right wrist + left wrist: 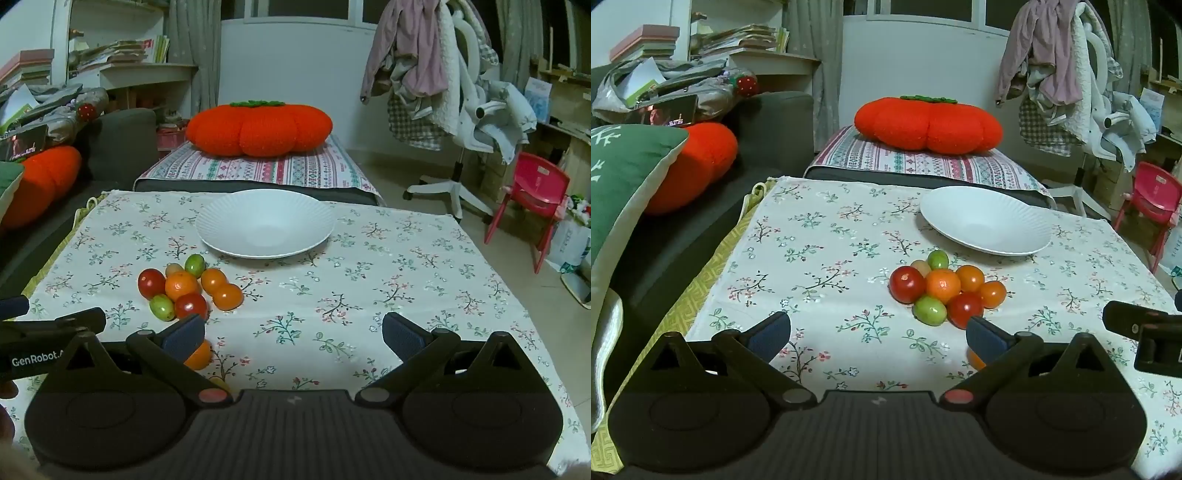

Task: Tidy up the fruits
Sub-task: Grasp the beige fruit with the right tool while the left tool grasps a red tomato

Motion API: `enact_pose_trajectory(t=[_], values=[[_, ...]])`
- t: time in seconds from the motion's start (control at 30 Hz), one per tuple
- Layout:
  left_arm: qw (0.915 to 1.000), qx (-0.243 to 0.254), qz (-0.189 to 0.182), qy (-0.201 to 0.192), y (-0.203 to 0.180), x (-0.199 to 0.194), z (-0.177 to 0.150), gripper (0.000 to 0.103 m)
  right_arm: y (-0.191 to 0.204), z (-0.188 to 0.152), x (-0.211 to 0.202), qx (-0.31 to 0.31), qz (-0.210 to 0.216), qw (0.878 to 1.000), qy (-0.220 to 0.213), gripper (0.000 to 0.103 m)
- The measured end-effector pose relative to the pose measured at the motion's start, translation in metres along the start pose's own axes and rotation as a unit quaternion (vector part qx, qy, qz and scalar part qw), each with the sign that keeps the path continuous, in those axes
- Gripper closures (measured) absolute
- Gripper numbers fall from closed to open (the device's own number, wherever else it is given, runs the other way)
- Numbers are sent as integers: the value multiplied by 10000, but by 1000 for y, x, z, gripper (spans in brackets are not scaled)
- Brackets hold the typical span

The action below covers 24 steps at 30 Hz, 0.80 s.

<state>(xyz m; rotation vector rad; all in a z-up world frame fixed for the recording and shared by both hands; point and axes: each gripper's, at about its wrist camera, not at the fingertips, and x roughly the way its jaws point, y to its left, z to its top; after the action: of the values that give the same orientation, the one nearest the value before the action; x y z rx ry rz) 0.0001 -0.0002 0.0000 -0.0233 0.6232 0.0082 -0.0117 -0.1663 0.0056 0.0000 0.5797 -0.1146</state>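
We judge this the start: nothing on the plate (266, 225). Cloth (369, 266) right of plate lies bare, its edges dropping off left and right. Fruits (188, 291) cluster just near-left of plate; one orange (199, 356) strays nearer us. Left gripper (879, 332) and right gripper (293, 332) both gape, empty. Next: close on one fruit.

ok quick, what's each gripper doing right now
left gripper: jaws open, holding nothing
right gripper: jaws open, holding nothing
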Motion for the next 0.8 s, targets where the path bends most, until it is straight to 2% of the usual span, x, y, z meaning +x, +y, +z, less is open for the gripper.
enact_pose_trajectory(t=[0.33,0.57,0.67,0.77,0.8], values=[[10000,-37,41,34,0,3,4,13,-1,-2,4,-17,21,10000,-26,0],[9992,-338,153,-130,23,4,11,13,-20,-1,11,51,113,9999,-107,0],[9986,-517,100,-35,31,9,15,14,-26,-5,19,62,247,9997,-52,0],[9990,-400,190,-38,30,12,16,14,-18,-13,30,-35,543,9985,18,1],[9991,-323,220,-165,30,12,16,14,-14,-15,31,-14,730,9973,-32,1]])
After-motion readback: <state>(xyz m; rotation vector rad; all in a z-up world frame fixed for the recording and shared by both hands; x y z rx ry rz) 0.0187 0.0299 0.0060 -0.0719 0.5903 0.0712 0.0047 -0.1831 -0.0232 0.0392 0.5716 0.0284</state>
